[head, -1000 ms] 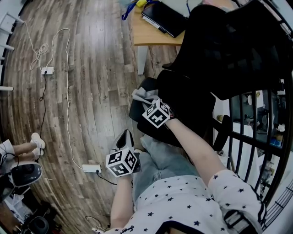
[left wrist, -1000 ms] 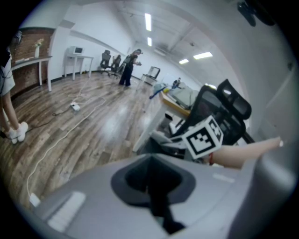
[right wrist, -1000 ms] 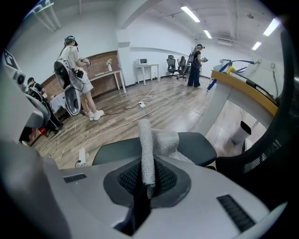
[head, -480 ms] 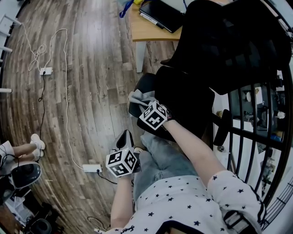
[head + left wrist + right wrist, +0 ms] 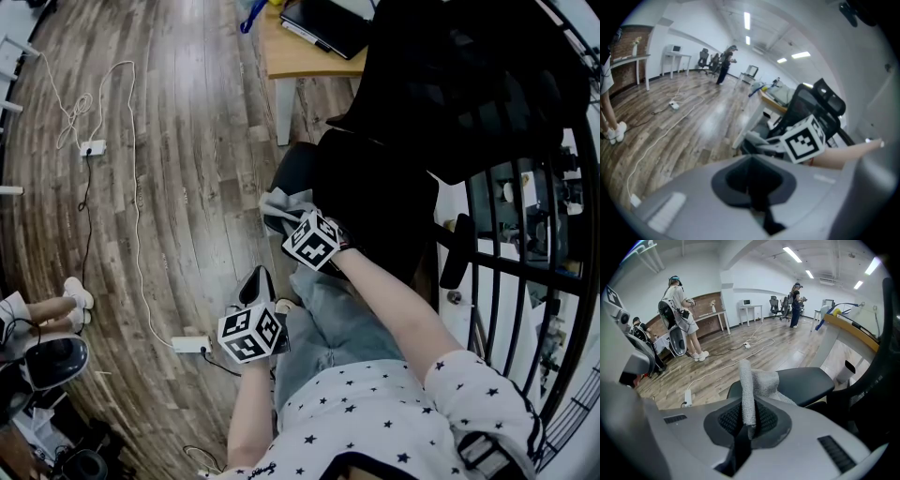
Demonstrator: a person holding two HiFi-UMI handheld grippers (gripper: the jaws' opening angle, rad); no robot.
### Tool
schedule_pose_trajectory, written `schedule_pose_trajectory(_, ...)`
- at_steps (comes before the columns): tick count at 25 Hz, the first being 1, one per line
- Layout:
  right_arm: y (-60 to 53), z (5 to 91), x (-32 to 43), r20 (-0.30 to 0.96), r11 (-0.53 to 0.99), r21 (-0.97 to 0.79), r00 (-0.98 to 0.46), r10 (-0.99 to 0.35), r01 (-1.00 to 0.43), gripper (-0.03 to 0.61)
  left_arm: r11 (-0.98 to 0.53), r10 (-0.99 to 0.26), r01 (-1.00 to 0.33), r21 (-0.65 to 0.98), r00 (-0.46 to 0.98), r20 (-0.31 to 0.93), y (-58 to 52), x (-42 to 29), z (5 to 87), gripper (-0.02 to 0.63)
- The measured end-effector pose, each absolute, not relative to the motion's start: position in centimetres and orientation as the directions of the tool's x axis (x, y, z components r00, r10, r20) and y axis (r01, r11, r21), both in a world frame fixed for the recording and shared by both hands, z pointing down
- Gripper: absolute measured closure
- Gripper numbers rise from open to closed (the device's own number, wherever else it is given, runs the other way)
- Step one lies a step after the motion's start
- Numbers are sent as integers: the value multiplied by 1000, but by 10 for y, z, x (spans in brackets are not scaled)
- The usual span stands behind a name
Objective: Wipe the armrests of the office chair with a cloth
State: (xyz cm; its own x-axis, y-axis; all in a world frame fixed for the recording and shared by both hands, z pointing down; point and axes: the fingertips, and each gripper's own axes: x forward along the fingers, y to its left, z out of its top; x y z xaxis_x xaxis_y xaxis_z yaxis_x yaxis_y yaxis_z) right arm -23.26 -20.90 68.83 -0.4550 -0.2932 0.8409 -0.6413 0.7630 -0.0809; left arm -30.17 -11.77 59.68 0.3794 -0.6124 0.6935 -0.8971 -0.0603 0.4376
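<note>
At the far left of the head view, a white cable [image 5: 136, 187] is seen running across the wooden floor [image 5: 187, 112] from one power strip [image 5: 92, 145] to another [image 5: 190, 345]. The left gripper [image 5: 255, 281] is held above the floor, just beside the person's leg, well apart from the chair. In the left gripper view its jaws are seen pressed together, with nothing between them [image 5: 752, 187].

To its right, the right gripper [image 5: 292, 220] is held at the near end of the armrest [image 5: 291, 169]. In the right gripper view its jaws are seen clamped on a fold of the grey cloth [image 5: 761, 380], which stands up from the gripper [image 5: 745, 423] and drapes forward. The cloth [image 5: 279, 203] is pressed against the near edge of the black armrest pad [image 5: 806, 383].

Further right, the seat and the mesh back of the office chair [image 5: 450, 84] are seen, and beyond the armrest a wooden worktop [image 5: 309, 61] carrying a dark flat device [image 5: 328, 28].
</note>
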Motion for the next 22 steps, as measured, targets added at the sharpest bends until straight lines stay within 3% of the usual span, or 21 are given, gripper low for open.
schedule_pose_trajectory(22,-174,687,-245,841,741,-74,-441,-313,-667,554,-63,-614,-899,434,378,693,-75,-322,596,606)
